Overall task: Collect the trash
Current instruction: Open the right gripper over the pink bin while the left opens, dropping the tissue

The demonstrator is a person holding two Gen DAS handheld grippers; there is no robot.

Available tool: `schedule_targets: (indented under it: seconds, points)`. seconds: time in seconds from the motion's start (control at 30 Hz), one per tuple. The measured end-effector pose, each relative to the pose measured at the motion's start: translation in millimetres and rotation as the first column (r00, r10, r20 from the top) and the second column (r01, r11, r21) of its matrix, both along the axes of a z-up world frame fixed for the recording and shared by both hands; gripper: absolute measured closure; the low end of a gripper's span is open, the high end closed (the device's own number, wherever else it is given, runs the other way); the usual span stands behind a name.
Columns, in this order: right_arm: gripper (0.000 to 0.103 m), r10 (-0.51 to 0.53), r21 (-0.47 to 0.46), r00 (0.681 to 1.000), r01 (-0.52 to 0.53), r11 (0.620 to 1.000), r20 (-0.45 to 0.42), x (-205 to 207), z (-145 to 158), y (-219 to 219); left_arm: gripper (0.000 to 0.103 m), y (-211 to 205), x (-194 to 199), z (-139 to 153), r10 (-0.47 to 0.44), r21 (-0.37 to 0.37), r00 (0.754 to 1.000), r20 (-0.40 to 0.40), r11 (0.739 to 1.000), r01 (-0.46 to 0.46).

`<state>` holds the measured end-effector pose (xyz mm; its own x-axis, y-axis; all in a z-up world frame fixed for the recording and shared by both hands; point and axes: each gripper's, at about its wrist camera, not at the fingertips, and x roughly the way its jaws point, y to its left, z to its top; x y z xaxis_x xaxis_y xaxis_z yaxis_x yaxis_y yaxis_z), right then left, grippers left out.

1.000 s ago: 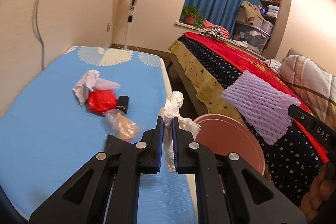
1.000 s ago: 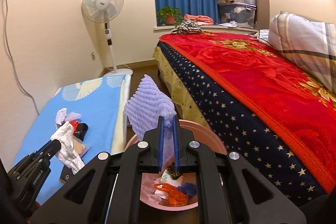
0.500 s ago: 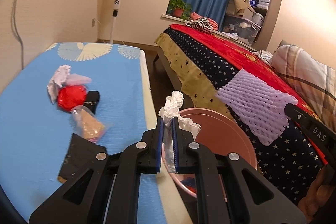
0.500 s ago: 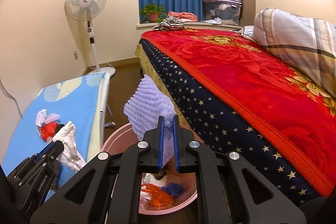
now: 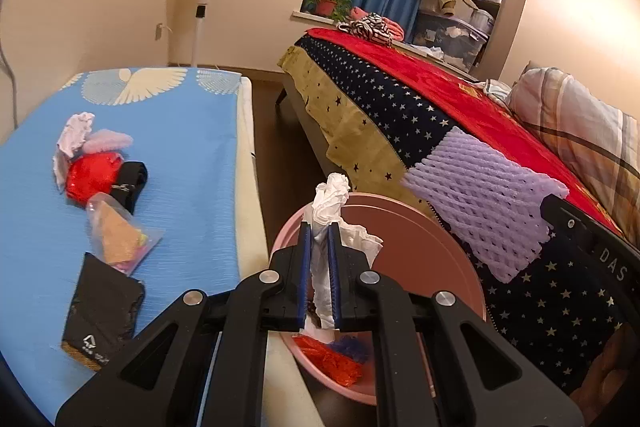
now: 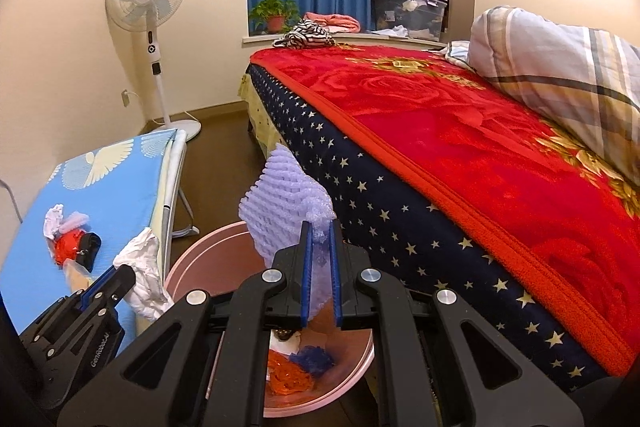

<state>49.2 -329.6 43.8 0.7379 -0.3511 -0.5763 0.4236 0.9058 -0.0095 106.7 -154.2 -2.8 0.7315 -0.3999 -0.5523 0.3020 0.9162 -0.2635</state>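
Flanking the pink bin (image 5: 432, 227): bed (image 6: 460, 131) and blue table (image 5: 192, 155).

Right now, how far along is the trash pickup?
Some scraps already lie in the pink bin. The left gripper holds white paper and the right gripper holds purple foam netting, both over it. Several pieces remain on the blue table.
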Motion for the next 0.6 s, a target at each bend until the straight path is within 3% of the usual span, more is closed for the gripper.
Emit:
schedule_targets:
  seconds: [0.27, 0.3, 0.33, 0.37, 0.4, 0.47, 0.6]
  points:
    - [0.090, -0.007, 0.004, 1.000, 0.007, 1.000, -0.008, 3.5, -2.6, -1.1, 0.094, -8.1, 6.4, -7.3, -0.045, -0.027, 0.998, -0.039, 0.999, 0.044]
    - [0.089, -0.013, 0.001, 1.000, 0.013, 1.000, -0.008, 3.3, -2.9, -1.5, 0.087, -8.6, 8.7, -9.6, -0.060, -0.042, 0.997, -0.057, 0.997, 0.057]
    - [0.087, -0.020, 0.000, 1.000, 0.020, 1.000, -0.009, 3.3, -2.7, -1.9, 0.070, -9.5, 10.7, -11.0, -0.062, -0.045, 0.996, -0.067, 0.997, 0.059]
    - [0.078, -0.027, 0.007, 1.000, 0.027, 1.000, -0.009, 2.9, -2.7, -3.3, 0.056, -9.0, 10.7, -12.3, -0.056, -0.043, 0.996, -0.071, 0.998, 0.053]
    - [0.068, -0.033, 0.010, 0.999, 0.033, 0.999, -0.008, 2.5, -3.1, -4.5, 0.054, -8.1, 10.3, -13.1, -0.052, -0.041, 0.996, -0.069, 0.998, 0.049]
    - [0.057, -0.054, 0.013, 0.999, 0.055, 0.998, -0.004, 0.4, -2.1, -6.3, 0.054, -7.1, 9.9, -13.4, -0.057, -0.044, 0.996, -0.072, 0.998, 0.054]
    - [0.057, -0.053, 0.021, 0.999, 0.053, 0.998, 0.003, -0.5, -1.6, -7.0, 0.054, -2.4, 5.2, -9.2, -0.062, -0.037, 0.997, -0.054, 0.997, 0.060]
